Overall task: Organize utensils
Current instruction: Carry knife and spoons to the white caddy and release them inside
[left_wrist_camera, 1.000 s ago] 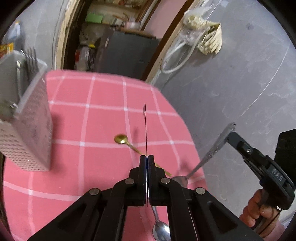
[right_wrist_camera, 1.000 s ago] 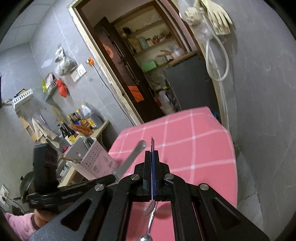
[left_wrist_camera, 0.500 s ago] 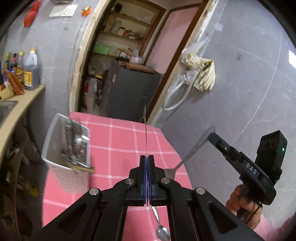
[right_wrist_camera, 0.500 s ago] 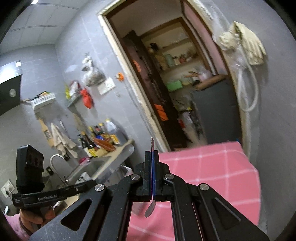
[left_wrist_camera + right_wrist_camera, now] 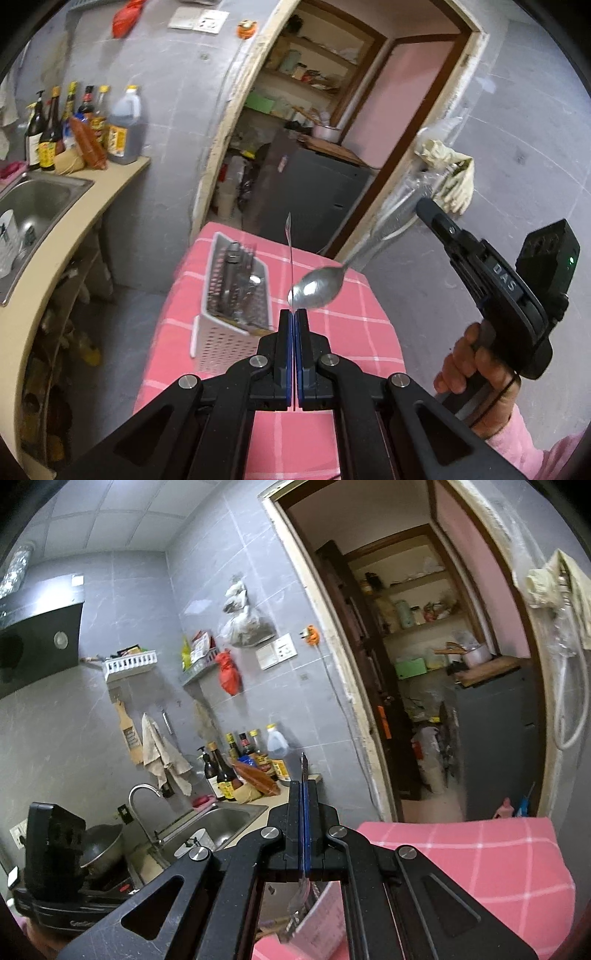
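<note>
My left gripper point(image 5: 294, 314) is shut on a thin metal spoon handle point(image 5: 290, 236) that stands edge-on; its bowl is hidden under the jaws. Below and ahead, a white perforated utensil holder point(image 5: 229, 332) with several utensils stands on the pink checked tablecloth point(image 5: 351, 332). A hand at the right carries my right gripper point(image 5: 423, 208), shut on the handle of a silver spoon point(image 5: 317, 290) whose bowl hangs just before my left fingertips. In the right wrist view, the right gripper point(image 5: 303, 784) clamps that spoon point(image 5: 299, 904) edge-on above the holder point(image 5: 325, 919). The left gripper's housing point(image 5: 55, 845) shows at lower left.
A counter with a steel sink point(image 5: 33, 210) and several bottles point(image 5: 74, 122) runs along the left. An open doorway point(image 5: 314, 129) with a dark cabinet point(image 5: 314, 195) lies behind the table. A grey tiled wall with hanging gloves point(image 5: 450, 170) is at the right.
Both grippers have risen and drawn back from the table, each still clamping its spoon. The holder now sits lower and farther off, and the right gripper's spoon bowl has swung in front of the left fingertips.
</note>
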Tool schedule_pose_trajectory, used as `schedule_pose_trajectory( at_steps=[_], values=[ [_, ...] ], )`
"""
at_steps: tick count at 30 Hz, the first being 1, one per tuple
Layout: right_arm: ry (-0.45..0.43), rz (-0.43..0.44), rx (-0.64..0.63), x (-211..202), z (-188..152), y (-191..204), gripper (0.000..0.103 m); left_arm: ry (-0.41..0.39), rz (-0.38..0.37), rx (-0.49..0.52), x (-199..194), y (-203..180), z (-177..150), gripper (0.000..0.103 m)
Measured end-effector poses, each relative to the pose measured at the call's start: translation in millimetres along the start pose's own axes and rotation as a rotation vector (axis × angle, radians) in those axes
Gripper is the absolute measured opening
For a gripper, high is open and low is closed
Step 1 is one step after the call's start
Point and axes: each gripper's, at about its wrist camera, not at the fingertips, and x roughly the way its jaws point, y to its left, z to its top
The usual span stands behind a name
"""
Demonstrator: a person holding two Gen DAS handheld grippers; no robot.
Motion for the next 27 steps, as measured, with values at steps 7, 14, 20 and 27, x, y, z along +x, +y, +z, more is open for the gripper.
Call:
schedule_pose_trajectory(
  at_steps=[7, 14, 20, 27],
  values=[
    [0.041, -0.042, -0.078, 31.7, -6.1, 12.5, 0.001, 0.065, 0.052, -0.046, 4.1, 15.8, 5.4, 0.002],
    [0.11, -0.077, -0.126, 51.9, -13.2, 16.2, 0.001, 0.135, 0.083, -0.074, 14.5, 24.0, 13.3, 0.002],
    [0.151, -0.076, -0.127, 62.4, -19.9, 16.7, 0.001, 0.172, 0.086, -0.08, 22.5, 26.0, 19.3, 0.002],
    [0.187, -0.051, -0.105, 68.1, -28.7, 13.1, 0.002, 0.183, 0.083, -0.103, 32.5, 28.9, 22.8, 0.002]
  ],
)
